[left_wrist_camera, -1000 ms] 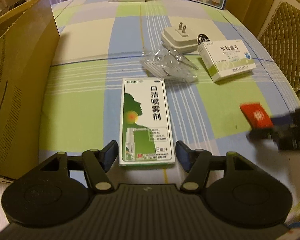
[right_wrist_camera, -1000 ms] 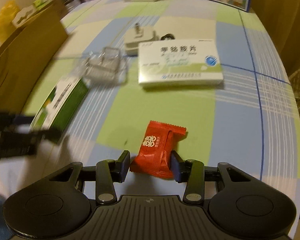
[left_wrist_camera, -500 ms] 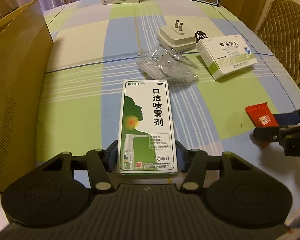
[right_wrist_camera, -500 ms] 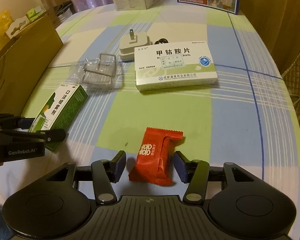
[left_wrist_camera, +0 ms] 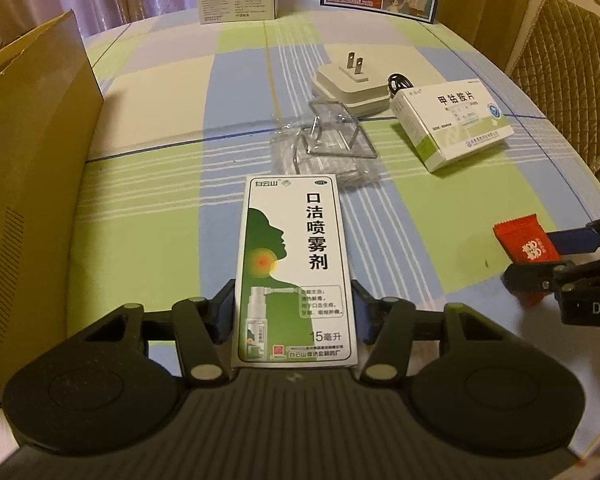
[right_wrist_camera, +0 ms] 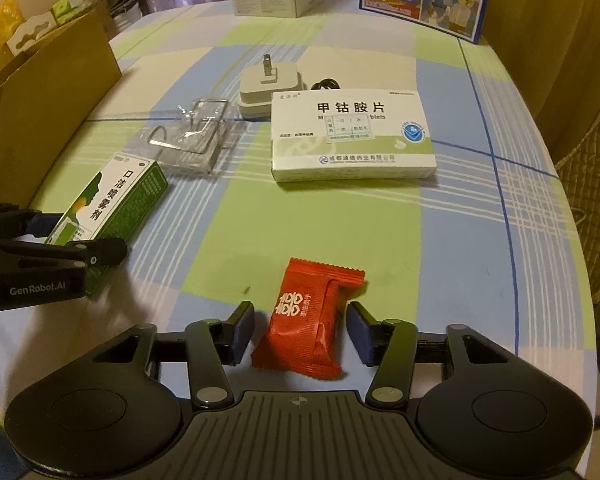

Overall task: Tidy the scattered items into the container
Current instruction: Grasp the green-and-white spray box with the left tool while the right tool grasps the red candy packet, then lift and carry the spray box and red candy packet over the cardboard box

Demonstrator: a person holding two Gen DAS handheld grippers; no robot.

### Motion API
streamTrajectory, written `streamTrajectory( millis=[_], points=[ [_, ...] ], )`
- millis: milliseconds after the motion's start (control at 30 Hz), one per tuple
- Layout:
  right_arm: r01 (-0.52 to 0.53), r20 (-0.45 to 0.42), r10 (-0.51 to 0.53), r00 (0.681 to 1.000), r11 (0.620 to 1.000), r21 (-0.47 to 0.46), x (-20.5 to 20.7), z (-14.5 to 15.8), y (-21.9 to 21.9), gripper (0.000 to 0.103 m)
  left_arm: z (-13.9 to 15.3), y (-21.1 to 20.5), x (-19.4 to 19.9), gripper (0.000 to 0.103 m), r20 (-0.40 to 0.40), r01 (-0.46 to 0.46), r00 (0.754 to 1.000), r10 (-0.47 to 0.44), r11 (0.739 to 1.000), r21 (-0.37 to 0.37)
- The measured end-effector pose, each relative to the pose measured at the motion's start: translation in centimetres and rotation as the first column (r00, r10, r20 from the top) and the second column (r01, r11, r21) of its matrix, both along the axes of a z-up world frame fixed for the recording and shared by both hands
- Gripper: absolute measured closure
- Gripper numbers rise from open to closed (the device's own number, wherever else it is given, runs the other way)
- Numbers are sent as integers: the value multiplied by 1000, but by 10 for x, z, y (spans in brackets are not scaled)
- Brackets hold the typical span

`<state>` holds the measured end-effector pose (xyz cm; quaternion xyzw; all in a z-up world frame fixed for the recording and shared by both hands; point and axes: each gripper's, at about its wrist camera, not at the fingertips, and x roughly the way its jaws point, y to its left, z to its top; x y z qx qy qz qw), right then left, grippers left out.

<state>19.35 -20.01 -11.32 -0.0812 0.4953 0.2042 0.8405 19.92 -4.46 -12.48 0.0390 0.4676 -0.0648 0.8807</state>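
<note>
Item one, spray box (left_wrist_camera: 296, 272): green and white carton, flat on the checked tablecloth (left_wrist_camera: 148, 216), lengthwise between your left gripper (left_wrist_camera: 294, 316)'s pads. The pads sit against both long sides, so you appear to have it clamped, though it has not left the cloth.

Item two, red sachet (right_wrist_camera: 314, 320): lying flat between your right gripper (right_wrist_camera: 300, 330)'s pads. Those jaws are closing, with a sliver of cloth showing on either side of the wrapper, so no grip yet.

Item three, clear plastic packet (left_wrist_camera: 328, 148) with wire parts inside: just beyond the spray box, untouched.

Item four, white plug adapter (left_wrist_camera: 352, 84): prongs up, behind the packet, with a dark coil of cable just beside it.

Item five, tablet box (right_wrist_camera: 352, 140): white and green, flat, right of the adapter.

Container, cardboard box (left_wrist_camera: 28, 152): standing at the table's left edge, near the spray box. Its inside is hidden from both views.

Status, as judged: all five items are on the table, none stowed. You are at the pick-up stage on two; three remain unaddressed. Tall cartons at the far edge look like background.
</note>
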Motion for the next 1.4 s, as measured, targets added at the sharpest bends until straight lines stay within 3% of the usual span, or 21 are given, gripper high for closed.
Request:
streamTrajectory(
  millis=[100, 500, 800, 933, 1167, 1400],
  points=[
    [-3, 6, 3, 1000, 1000, -6, -1, 1, 1, 73, 0, 1, -2, 52, 6, -1, 1000, 1, 1000, -7],
    [23, 12, -24, 1000, 998, 50, -3, 6, -7, 75, 6, 3, -9, 52, 33, 2, 999, 0, 998, -57],
    [26, -11, -25, 1000, 998, 49, -2, 3, -11, 75, 1, 1, -8, 52, 9, 14, 1000, -14, 999, -38],
    [14, 3, -14, 1000, 999, 32, -3, 2, -9, 73, 3, 4, -5, 52, 20, 3, 1000, -2, 999, -45],
    [-19, 28, 19, 999, 1000, -4, -6, -1, -2, 58, -1, 4, 3, 51, 21, 1, 1000, 0, 999, -40],
    [-30, 35, 31, 999, 999, -21, -7, -2, 0, 58, -2, 1, 2, 52, 32, 17, 999, -16, 1000, -15]
  ],
)
